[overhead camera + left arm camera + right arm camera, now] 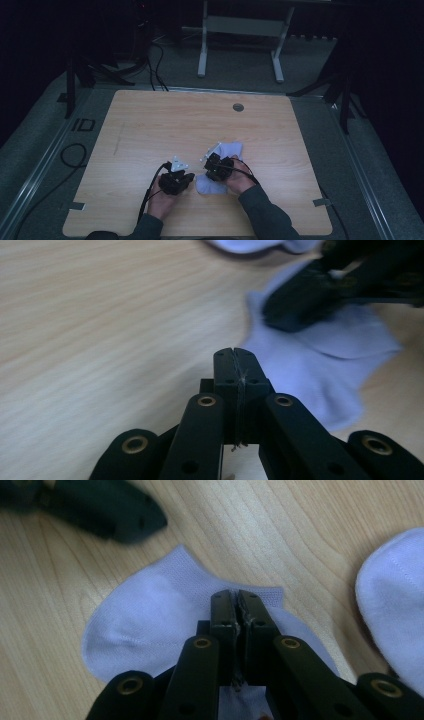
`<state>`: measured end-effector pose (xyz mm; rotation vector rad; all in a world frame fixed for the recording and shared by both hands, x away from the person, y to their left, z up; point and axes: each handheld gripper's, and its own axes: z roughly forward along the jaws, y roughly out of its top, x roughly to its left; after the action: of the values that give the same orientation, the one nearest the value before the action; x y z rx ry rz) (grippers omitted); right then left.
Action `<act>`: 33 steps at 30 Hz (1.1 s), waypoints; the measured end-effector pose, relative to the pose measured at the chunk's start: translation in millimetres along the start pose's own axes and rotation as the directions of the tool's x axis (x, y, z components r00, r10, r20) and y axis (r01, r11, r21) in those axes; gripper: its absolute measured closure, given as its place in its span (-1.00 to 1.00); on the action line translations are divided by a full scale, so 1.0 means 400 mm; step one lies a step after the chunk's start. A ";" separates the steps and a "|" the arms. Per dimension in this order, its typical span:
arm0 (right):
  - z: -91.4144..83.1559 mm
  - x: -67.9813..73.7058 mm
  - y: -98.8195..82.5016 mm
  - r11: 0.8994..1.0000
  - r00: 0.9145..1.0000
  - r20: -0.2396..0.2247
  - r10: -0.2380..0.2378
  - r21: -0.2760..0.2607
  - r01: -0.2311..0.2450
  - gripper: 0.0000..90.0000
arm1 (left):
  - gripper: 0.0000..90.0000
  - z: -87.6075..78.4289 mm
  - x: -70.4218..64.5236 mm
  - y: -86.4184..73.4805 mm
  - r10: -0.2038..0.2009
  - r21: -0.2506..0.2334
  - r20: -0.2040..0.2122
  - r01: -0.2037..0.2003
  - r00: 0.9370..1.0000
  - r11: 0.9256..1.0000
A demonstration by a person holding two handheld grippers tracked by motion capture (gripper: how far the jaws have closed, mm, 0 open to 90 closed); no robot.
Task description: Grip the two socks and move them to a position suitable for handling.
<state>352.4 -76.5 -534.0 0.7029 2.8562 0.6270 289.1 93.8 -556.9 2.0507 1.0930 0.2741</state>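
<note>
Two white ankle socks lie on the wooden table (150, 130). The near sock (206, 185) (140, 625) (320, 370) lies flat between the two hands. The far sock (232, 149) (395, 605) (260, 245) is just beyond it. My right gripper (219, 167) (235, 596) (280, 315) is shut, its tips down on the near sock's cuff; I cannot tell whether fabric is pinched. My left gripper (176, 181) (234, 352) (145, 525) is shut over bare wood just left of that sock, with nothing between its jaws.
A round grey grommet (238, 107) sits near the table's far edge. Dark stands (75, 75) (345, 95) flank the table at left and right. A white frame (240, 30) stands on the floor behind, and a black cable (72, 155) loops at the left.
</note>
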 end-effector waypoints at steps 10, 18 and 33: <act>0.000 0.004 0.000 1.000 1.000 0.008 0.007 -0.002 -0.007 0.92 | 1.00 0.025 -0.033 -0.004 0.051 0.027 0.005 -0.051 0.999 0.998; -0.032 0.010 -0.016 0.999 1.000 0.004 0.007 -0.051 -0.007 0.93 | 1.00 0.025 -0.036 -0.004 0.069 0.026 -0.003 -0.069 0.998 0.997; -0.183 -0.027 -0.187 0.977 0.988 0.082 0.133 -0.177 -0.117 0.89 | 1.00 0.024 -0.030 -0.007 0.055 0.020 0.012 -0.055 0.998 0.998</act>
<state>314.6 -168.3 -499.3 0.8631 2.6489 0.8244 284.9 80.2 -563.5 2.1002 1.0373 0.2798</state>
